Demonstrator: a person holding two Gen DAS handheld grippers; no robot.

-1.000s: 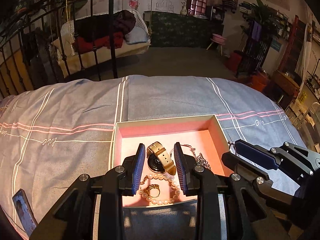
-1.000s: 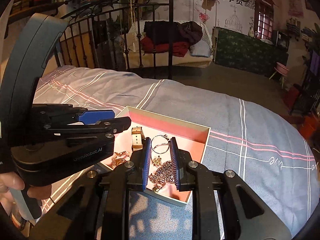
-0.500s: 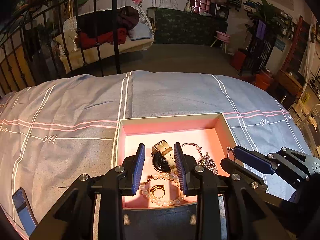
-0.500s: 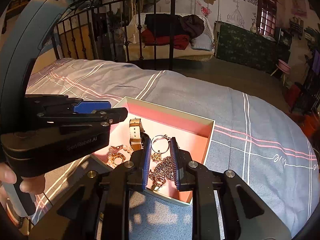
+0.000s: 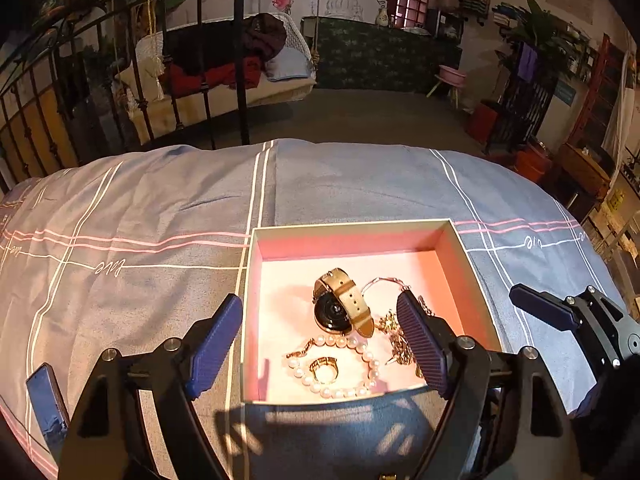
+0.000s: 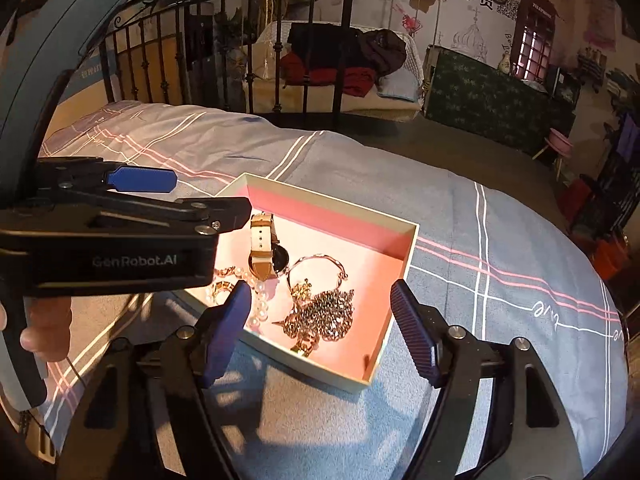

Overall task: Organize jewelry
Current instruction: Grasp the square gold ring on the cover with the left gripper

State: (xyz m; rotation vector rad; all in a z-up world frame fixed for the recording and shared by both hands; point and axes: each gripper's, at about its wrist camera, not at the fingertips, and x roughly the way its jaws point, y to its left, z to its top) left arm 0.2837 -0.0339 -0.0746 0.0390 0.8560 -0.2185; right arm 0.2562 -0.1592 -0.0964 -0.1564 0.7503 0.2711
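Observation:
A shallow pink-lined box point(image 5: 352, 226) point(image 6: 410, 248) lies on the bed. Inside are a gold-strapped watch point(image 5: 340, 308) point(image 6: 264, 248), a pearl bracelet point(image 5: 340, 364) point(image 6: 260, 304) around a gold ring point(image 5: 324, 368), a thin bangle point(image 6: 316, 266) and a heap of gold chains point(image 6: 324, 316) point(image 5: 394, 340). My left gripper point(image 5: 320, 340) is open and empty above the box's near edge. My right gripper point(image 6: 320, 324) is open and empty over the chains. The right gripper's fingertips point(image 5: 540, 312) show at the right of the left wrist view.
The blue-grey bedspread point(image 5: 160, 216) with white and pink lines covers the bed. A phone point(image 5: 46, 400) lies at its near left. A black iron bed frame point(image 5: 240, 80) and a swing seat with clothes point(image 6: 340, 60) stand beyond.
Both grippers have opened wide from nearly shut. Both have drawn back slightly, so the box sits further ahead in each view.

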